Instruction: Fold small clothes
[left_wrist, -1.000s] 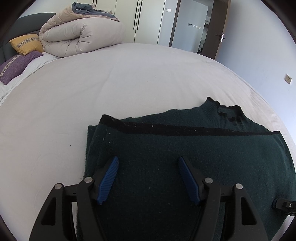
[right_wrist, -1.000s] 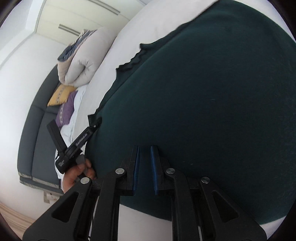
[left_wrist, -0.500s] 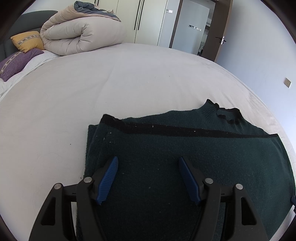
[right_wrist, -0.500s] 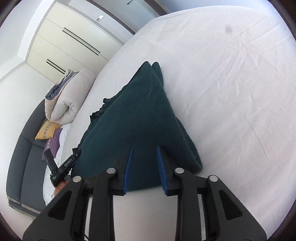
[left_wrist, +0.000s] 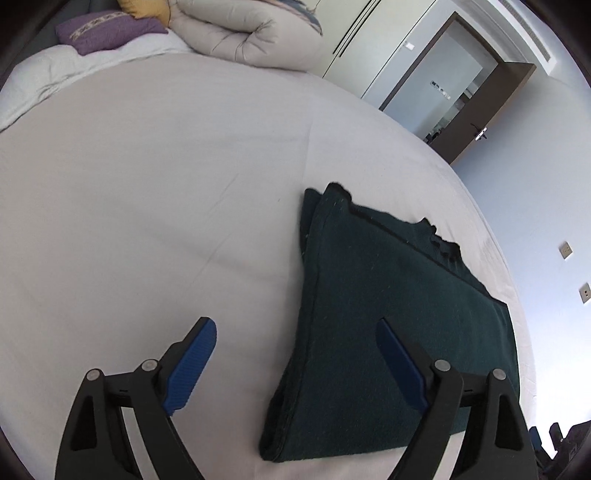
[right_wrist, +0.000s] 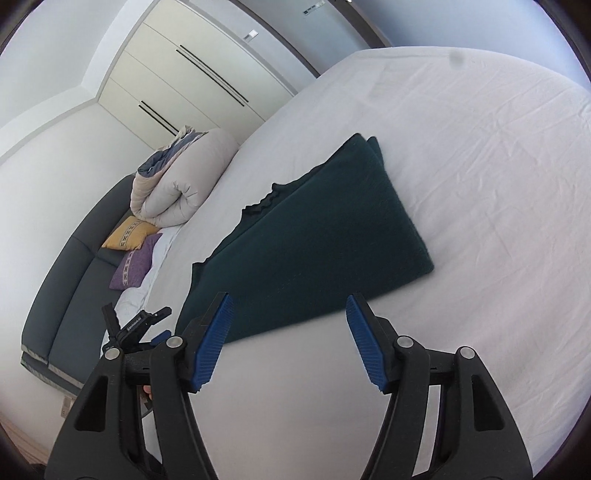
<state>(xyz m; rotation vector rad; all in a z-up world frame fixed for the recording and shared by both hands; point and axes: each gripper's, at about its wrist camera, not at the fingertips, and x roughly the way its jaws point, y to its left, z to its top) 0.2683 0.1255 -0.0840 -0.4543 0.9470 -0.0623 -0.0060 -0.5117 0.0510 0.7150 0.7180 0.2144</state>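
The dark green sweater (left_wrist: 388, 332) lies folded flat on the white bed (left_wrist: 147, 221), close to its near edge, collar toward the wardrobe side. My left gripper (left_wrist: 295, 354) stands wide, jaws having just opened, nothing between them. My right gripper (right_wrist: 288, 339) has just been opening too and hovers empty above the sweater's near edge.
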